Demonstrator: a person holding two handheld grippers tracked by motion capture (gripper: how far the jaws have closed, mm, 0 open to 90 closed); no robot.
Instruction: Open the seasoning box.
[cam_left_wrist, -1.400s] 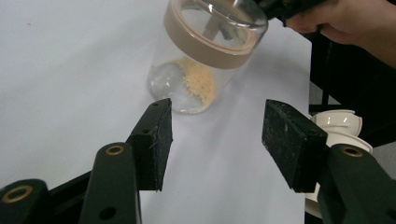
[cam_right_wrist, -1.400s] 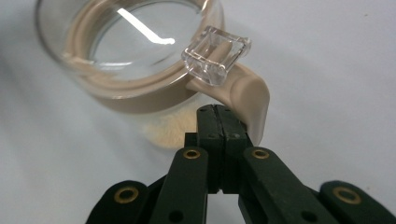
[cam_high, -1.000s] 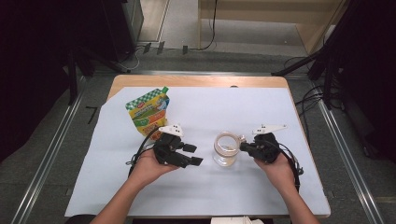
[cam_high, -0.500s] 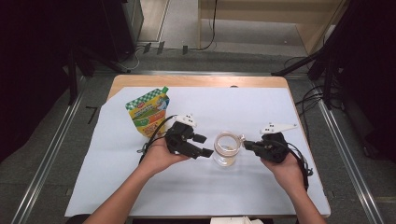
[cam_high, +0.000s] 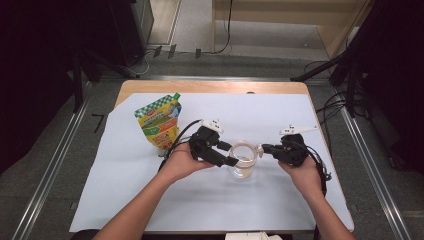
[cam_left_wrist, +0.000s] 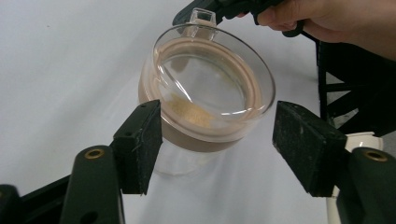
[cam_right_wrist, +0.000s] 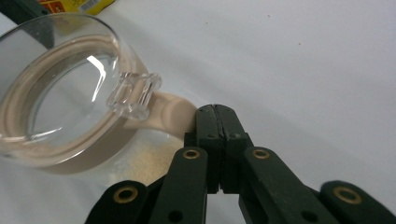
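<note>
A clear glass jar (cam_high: 243, 159) with a glass lid and a beige seal stands on the white sheet mid-table, with some yellowish grains at its bottom. My left gripper (cam_high: 229, 154) reaches in from the jar's left. In the left gripper view the jar's lid (cam_left_wrist: 210, 88) lies between its black pads, the left pad (cam_left_wrist: 140, 144) at the rim and the right one clear of it. These jaws have just been opening and stand open. My right gripper (cam_high: 265, 148) is at the jar's right. Its jaws (cam_right_wrist: 215, 114) are shut, tips against the seal's beige tab (cam_right_wrist: 170, 109) below the clear lid catch.
A yellow and green printed pouch (cam_high: 159, 123) lies on the white sheet (cam_high: 280, 115) to the back left of the jar. The wooden table's far edge (cam_high: 210, 86) shows beyond the sheet. Cables trail from both grippers.
My left hand moved right and slightly away from me, bringing its jaws to the jar. The right hand shifted a little to the right. The jar stayed put.
</note>
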